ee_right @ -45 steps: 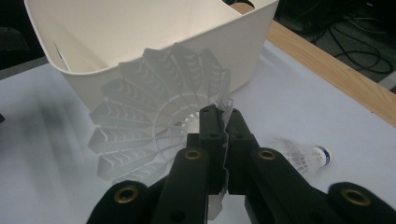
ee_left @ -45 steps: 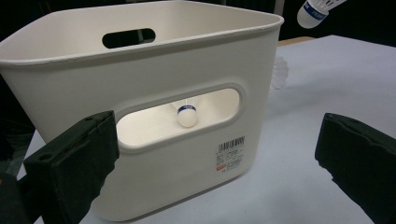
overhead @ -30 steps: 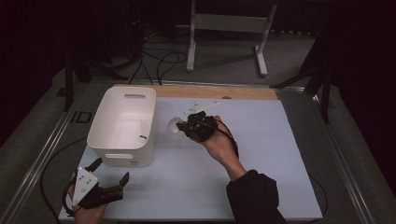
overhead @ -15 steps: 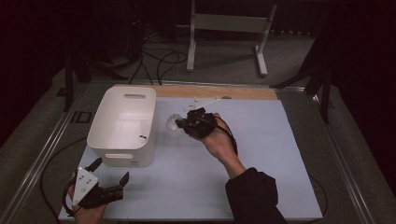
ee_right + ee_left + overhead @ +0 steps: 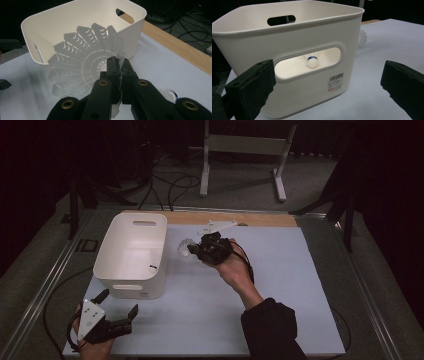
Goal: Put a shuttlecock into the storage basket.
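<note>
1. Dark room all round, with cables on the floor and a white metal stand (image 5: 245, 150) behind the table. Table (image 5: 300, 285) has a pale blue-white top, plus a wooden strip (image 5: 260, 219) along the far edge.
2. White bin (image 5: 132, 255) sits on the left half of the table, open top, with handle slots in its end walls and a barcode sticker low on the near wall.
3. Right gripper (image 5: 192, 251) is up over the middle of the table, just right of the bin, with the person's right hand (image 5: 232, 265) wrapped round it.
4. Its jaws are pinched tight on the skirt edge of a white plastic shuttlecock (image 5: 85, 65). In the right gripper view the skirt fans out in front of the bin wall, and the thin rim is clamped between the two black pads.
5. From the high view that shuttlecock (image 5: 184, 248) is off the table, close beside the bin's right wall but outside it.
6. Second shuttlecock (image 5: 312, 61) with a blue band round its cork lies inside the bin; you can see it through the handle slot in the left gripper view.
7. Left gripper (image 5: 120, 312) sits at the near-left corner of the table, aimed at the bin's near wall, jaws spread wide with nothing between them.
8. Small white cap-like thing with a blue band (image 5: 172, 95) lies on the table at the bottom right of the right gripper view; can't tell what it is.
</note>
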A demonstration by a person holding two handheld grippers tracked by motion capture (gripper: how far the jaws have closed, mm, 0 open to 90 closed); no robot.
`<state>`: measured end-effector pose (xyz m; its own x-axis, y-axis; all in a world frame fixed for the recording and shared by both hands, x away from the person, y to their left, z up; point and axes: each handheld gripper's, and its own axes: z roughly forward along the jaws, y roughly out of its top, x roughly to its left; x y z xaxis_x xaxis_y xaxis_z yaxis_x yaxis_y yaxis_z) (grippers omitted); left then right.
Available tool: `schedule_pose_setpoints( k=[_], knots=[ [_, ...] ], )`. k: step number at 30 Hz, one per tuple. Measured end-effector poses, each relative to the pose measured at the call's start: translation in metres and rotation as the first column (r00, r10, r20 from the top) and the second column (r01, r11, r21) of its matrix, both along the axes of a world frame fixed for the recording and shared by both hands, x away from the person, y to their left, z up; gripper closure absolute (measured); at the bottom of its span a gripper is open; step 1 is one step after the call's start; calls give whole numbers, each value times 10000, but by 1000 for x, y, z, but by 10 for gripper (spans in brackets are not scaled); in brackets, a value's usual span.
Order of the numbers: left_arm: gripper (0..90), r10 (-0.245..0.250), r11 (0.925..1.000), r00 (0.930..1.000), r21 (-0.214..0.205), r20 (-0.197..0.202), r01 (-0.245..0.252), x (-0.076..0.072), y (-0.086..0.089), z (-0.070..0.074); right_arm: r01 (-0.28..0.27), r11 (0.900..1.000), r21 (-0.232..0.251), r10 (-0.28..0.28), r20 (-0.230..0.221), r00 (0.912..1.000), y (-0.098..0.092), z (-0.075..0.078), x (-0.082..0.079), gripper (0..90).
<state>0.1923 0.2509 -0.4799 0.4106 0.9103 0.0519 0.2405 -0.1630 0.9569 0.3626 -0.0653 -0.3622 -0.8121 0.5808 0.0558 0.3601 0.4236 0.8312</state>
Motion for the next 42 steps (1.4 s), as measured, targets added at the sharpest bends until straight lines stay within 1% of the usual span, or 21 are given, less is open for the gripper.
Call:
schedule_pose_setpoints(
  k=[8,17,28,42],
  knots=[
    [3,1,10000,10000,4,5,-1,0,0,0,10,9999,168,-11,32,10000,2,5,2,888],
    [3,-1,10000,10000,0,5,1,0,0,0,70,9997,219,-73,121,9999,2,11,5,888],
    [3,13,10000,10000,-32,11,-13,0,0,0,195,9986,497,-193,-40,9998,1,15,12,888],
    [3,-3,10000,10000,5,-5,3,0,0,0,303,9979,566,-307,67,9995,3,20,20,887]
  ],
)
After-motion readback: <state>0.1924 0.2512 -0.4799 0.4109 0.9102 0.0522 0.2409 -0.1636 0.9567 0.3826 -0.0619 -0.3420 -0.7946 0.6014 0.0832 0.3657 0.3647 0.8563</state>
